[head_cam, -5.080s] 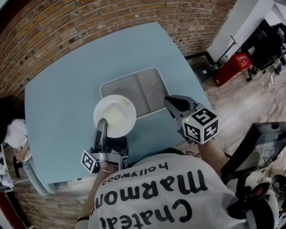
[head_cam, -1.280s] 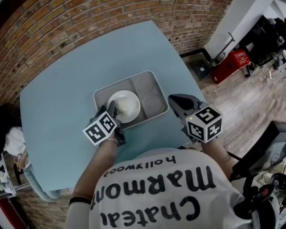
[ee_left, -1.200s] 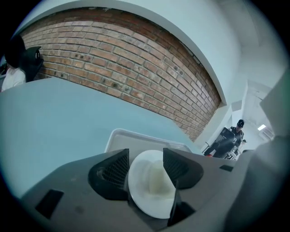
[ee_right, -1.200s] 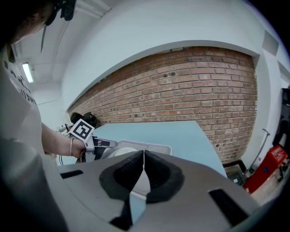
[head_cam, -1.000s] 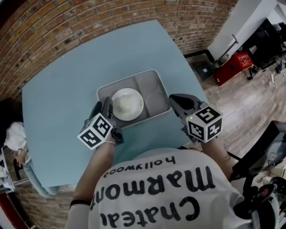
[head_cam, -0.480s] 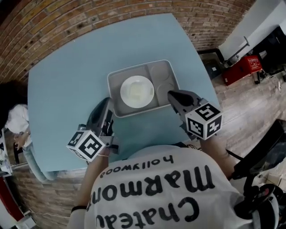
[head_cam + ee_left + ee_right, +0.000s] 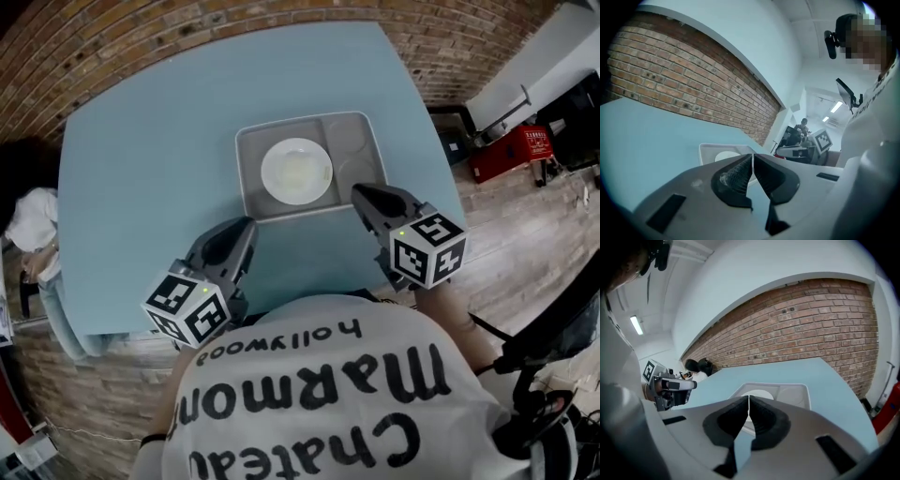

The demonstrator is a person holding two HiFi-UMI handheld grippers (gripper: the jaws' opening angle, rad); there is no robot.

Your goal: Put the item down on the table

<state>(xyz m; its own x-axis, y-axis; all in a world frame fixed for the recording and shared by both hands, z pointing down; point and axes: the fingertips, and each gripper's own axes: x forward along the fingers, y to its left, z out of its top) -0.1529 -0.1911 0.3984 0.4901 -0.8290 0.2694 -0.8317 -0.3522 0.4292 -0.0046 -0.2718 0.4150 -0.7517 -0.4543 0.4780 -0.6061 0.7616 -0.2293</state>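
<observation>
We see soft, even indoor light with only faint shadows, glowing ceiling strip lights (image 7: pixel 635 325), heavy fisheye bending and dark vignetted corners.

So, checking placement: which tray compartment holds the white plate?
The large compartment, on the left in the head view, holds the white plate; the two small round compartments to its right are empty.

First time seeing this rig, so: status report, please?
Left gripper just closed, empty. Right gripper shut, empty. Plate down in tray on table. Nothing in the way.
</observation>
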